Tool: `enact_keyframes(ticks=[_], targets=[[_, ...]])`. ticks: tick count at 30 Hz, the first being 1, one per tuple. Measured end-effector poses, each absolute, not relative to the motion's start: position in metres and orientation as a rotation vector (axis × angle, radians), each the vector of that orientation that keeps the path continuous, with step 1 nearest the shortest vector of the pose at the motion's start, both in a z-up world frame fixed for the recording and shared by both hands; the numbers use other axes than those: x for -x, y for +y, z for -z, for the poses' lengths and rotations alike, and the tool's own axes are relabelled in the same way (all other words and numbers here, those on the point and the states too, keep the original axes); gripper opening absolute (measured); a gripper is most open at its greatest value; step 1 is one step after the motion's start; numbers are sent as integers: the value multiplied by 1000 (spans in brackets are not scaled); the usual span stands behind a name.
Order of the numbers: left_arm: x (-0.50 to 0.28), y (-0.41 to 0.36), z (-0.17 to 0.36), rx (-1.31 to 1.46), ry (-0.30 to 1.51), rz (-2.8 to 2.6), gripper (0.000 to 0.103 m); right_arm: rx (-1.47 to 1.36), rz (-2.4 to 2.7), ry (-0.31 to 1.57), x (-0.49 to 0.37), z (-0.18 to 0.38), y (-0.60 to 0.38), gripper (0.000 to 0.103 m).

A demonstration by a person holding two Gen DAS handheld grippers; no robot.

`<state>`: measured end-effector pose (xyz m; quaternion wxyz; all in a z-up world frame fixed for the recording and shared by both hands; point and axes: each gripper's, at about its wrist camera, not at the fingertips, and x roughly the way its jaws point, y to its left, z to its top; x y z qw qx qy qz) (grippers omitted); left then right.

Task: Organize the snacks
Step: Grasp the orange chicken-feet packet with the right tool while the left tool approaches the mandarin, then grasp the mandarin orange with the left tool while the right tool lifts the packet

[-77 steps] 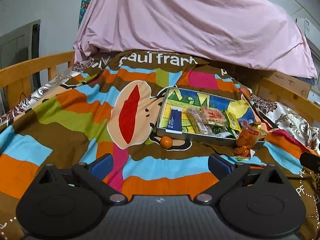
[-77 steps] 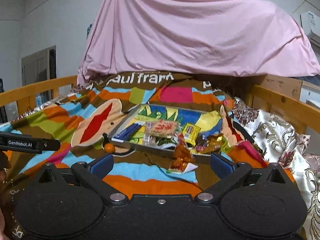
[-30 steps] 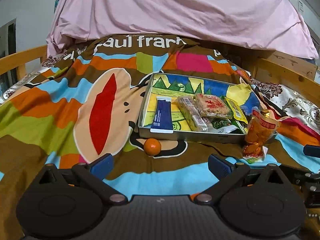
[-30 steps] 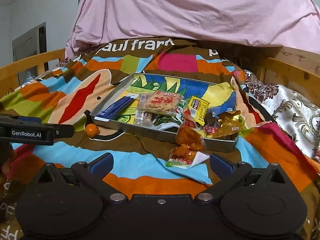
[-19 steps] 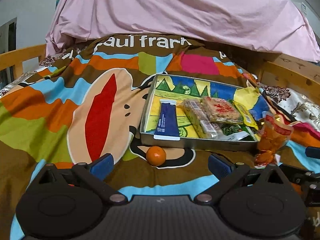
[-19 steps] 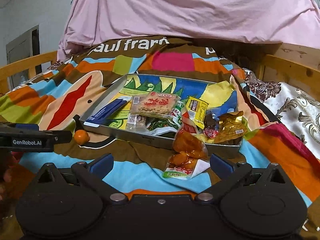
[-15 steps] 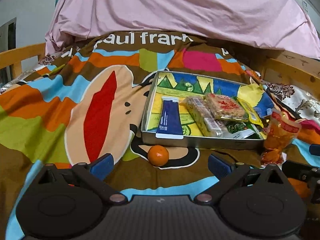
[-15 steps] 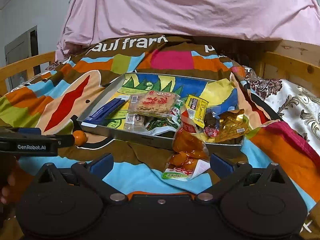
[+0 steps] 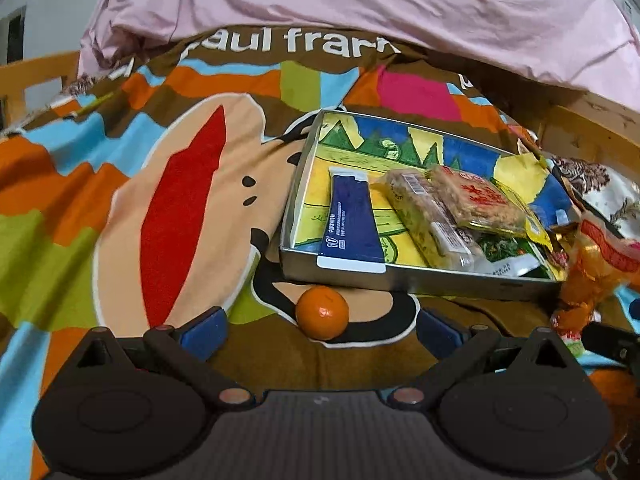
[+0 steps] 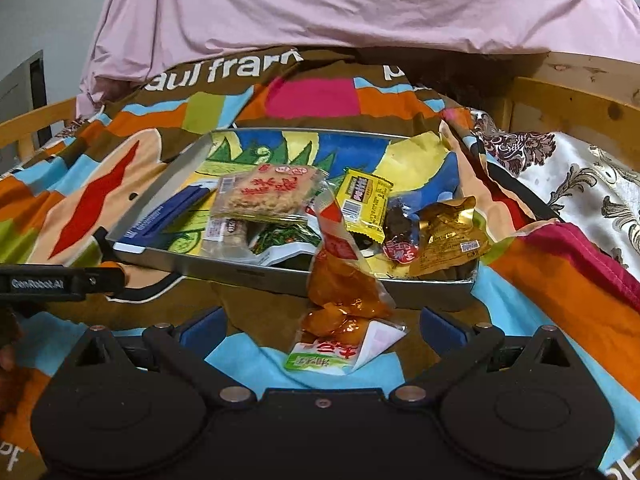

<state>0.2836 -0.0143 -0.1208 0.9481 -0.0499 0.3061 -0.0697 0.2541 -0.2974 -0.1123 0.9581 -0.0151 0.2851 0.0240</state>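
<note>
Orange fruit (image 9: 322, 312) now sits between the wide-open, empty left gripper (image 9: 322, 326), which has closed in; right gripper (image 10: 322, 326) likewise gapes empty nearer the orange snack bag (image 10: 344, 292)

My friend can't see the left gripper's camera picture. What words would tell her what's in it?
A small orange sits on a colourful blanket between the open left gripper fingers, just in front of a metal tray of wrapped snacks. An orange snack bag leans at the tray's right corner.
</note>
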Motion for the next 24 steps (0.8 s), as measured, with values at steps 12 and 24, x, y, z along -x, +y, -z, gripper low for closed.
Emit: enact_keyframes(ticks=[12,24], targets=[[-311,-9,135,136,671,291,102,-15,-36,643,-288,133,-304,102],[-313,-13,138,117,647,263,75,-55,-50,642,-295,137,-308,85]])
